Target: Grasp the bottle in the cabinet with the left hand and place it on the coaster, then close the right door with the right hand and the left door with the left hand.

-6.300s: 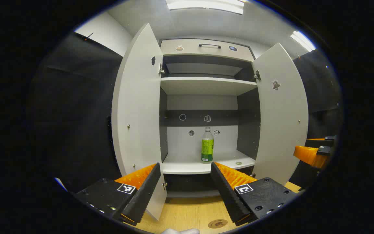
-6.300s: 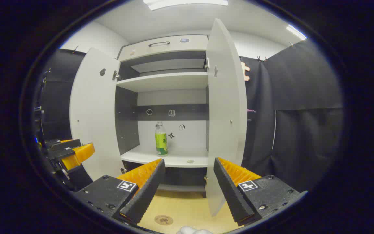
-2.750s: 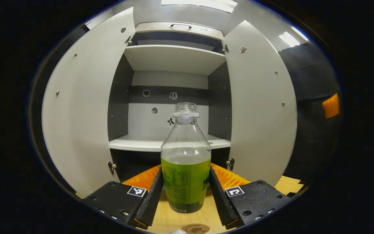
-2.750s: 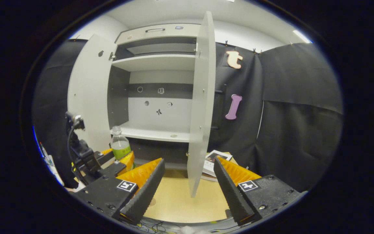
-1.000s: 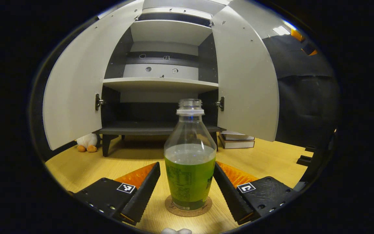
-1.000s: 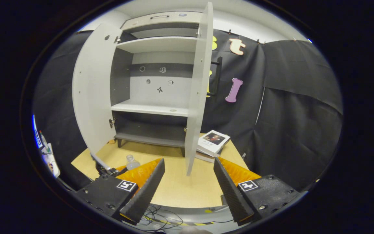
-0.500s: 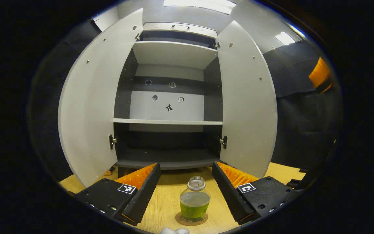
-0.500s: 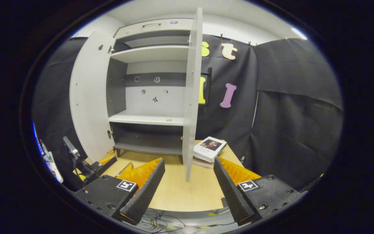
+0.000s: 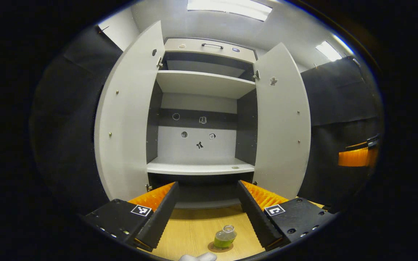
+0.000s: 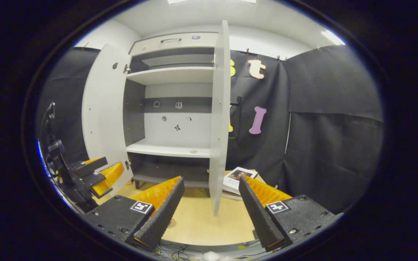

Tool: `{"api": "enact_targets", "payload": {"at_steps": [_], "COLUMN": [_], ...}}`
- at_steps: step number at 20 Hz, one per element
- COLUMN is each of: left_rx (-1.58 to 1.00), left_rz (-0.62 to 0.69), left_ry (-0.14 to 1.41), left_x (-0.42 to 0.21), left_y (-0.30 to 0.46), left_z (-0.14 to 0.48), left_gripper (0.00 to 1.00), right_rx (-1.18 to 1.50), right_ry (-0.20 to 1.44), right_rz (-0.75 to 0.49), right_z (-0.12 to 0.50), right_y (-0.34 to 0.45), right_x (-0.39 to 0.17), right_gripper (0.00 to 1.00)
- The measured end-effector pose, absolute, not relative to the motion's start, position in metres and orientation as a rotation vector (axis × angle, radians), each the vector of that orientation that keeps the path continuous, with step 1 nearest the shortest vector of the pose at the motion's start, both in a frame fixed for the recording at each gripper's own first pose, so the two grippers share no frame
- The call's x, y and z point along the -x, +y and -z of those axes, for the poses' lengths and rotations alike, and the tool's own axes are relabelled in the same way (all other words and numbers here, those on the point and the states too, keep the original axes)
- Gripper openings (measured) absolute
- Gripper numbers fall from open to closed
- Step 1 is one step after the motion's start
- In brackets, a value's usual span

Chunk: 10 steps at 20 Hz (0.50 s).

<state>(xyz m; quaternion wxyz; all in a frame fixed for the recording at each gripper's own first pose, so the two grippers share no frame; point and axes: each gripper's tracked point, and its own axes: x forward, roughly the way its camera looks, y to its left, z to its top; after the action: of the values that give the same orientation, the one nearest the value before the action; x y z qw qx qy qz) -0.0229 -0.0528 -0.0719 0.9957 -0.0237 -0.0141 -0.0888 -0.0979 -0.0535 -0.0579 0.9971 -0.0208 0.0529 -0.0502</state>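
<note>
Down on the table, the bottle (image 9: 224, 237) stands upright on the coaster (image 9: 219, 248), free of the left gripper (image 9: 206, 212), whose jaws are spread wide and empty. The right gripper (image 10: 210, 208) is likewise wide and empty, with the right door (image 10: 219, 119) edge-on just ahead. I'd push flat against its outer face near the free edge, swinging it steadily toward the cabinet (image 10: 171, 146). The left door (image 9: 127, 119) comes after.

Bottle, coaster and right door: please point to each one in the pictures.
bottle (image 9: 224, 239), left gripper view, on its green lower body.
coaster (image 9: 213, 249), left gripper view, on its rim.
right door (image 10: 218, 119), right gripper view, on its inner face.
</note>
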Motion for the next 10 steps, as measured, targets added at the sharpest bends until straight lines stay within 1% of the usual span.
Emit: {"api": "enact_targets", "payload": {"at_steps": [1, 2, 6, 10], "left_rx": [0.037, 0.03, 0.01, -0.014], "left_rz": [0.165, 0.146, 0.06, -0.025], "left_ry": [-0.023, -0.016, 0.045, 0.085], "left_x": [0.027, 0.032, 0.063, 0.088], "left_y": [-0.044, -0.033, 0.012, 0.039], "left_z": [0.064, 0.058, 0.061, 0.072], "left_gripper": [1.0, 0.97, 0.97, 0.97], "right_rx": [0.041, 0.038, -0.004, -0.033], "right_ry": [0.097, 0.092, 0.076, 0.084], "right_rz": [0.098, 0.098, 0.098, 0.087], "right_z": [0.056, 0.054, 0.049, 0.05], "right_y": [-0.054, -0.055, -0.067, -0.077], "right_x": [0.098, 0.097, 0.086, 0.067], "right_gripper": [0.99, 0.99, 1.0, 0.99]}}
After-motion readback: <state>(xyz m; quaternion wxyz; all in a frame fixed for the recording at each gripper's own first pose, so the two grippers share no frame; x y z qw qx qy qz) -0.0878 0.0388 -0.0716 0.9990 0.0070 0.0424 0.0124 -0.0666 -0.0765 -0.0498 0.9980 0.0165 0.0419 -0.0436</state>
